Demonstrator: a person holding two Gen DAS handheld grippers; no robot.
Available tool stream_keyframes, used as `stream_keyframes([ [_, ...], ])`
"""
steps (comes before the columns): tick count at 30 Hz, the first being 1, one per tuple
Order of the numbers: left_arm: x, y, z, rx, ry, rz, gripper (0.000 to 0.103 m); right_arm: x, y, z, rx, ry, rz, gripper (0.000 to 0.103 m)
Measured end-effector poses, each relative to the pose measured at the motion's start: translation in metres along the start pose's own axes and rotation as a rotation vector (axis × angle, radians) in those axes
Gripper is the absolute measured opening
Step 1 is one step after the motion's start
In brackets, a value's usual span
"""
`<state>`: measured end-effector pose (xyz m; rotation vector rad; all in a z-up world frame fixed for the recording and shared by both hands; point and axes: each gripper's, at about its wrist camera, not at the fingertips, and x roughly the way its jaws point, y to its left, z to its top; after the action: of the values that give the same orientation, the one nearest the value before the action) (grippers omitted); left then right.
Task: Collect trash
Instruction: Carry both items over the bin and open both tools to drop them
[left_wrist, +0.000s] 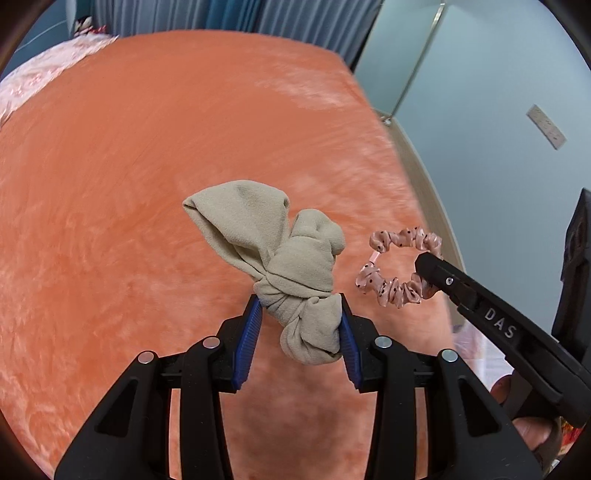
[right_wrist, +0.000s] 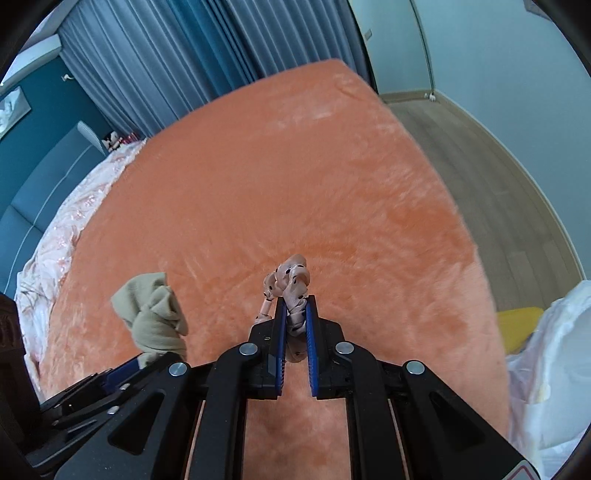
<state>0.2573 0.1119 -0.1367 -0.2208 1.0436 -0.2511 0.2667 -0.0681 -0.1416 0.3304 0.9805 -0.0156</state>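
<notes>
In the left wrist view, the left gripper (left_wrist: 301, 325) is gripping a knotted beige cloth (left_wrist: 280, 266) at the lower centre of the frame. Its blue fingers (left_wrist: 248, 343) are pressing on the knot from both sides, and the loose folds are fanning out above them toward the middle of the picture, off the orange bed cover (left_wrist: 147, 166) behind. To the right in the same view, the right gripper (left_wrist: 424, 264) is reaching in from the lower right edge and is pinching a pink dotted scrunchie (left_wrist: 397, 269), which is hanging as an open ring from its tip, just beside the cloth and not touching it.

In the right wrist view, the right gripper's fingers (right_wrist: 312, 332) are standing nearly closed at the centre, clamping the scrunchie, which is bunching up above their tips and trailing down between the pads. The beige cloth is showing at the lower left of that frame. White plastic (right_wrist: 554, 369) is lying at the right edge, with something yellow (right_wrist: 517, 325) beside it. Blue-grey curtains (right_wrist: 155, 66) are hanging across the top, and wooden floor (right_wrist: 480, 166) is filling the upper right.
</notes>
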Motion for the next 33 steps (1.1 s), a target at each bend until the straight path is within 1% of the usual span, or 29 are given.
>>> stream_keyframes([
  [8, -0.043, -0.070, -0.010, 0.094, -0.056, -0.051, 0.038, -0.095, -0.031, 0.006, 0.020, -0.133, -0.011, 0.009],
  [15, -0.069, -0.132, -0.026, 0.193, -0.083, -0.102, 0.039, -0.155, -0.073, -0.002, 0.051, -0.215, -0.043, 0.009],
  [24, -0.076, -0.218, -0.056, 0.325, -0.068, -0.169, 0.039, -0.213, -0.139, -0.022, 0.129, -0.288, -0.095, 0.009],
  [28, -0.074, -0.249, -0.068, 0.371, -0.054, -0.192, 0.039, -0.229, -0.164, -0.033, 0.167, -0.305, -0.121, 0.009],
  [33, -0.066, -0.275, -0.080, 0.415, -0.031, -0.215, 0.039, -0.241, -0.190, -0.045, 0.205, -0.316, -0.148, 0.009],
])
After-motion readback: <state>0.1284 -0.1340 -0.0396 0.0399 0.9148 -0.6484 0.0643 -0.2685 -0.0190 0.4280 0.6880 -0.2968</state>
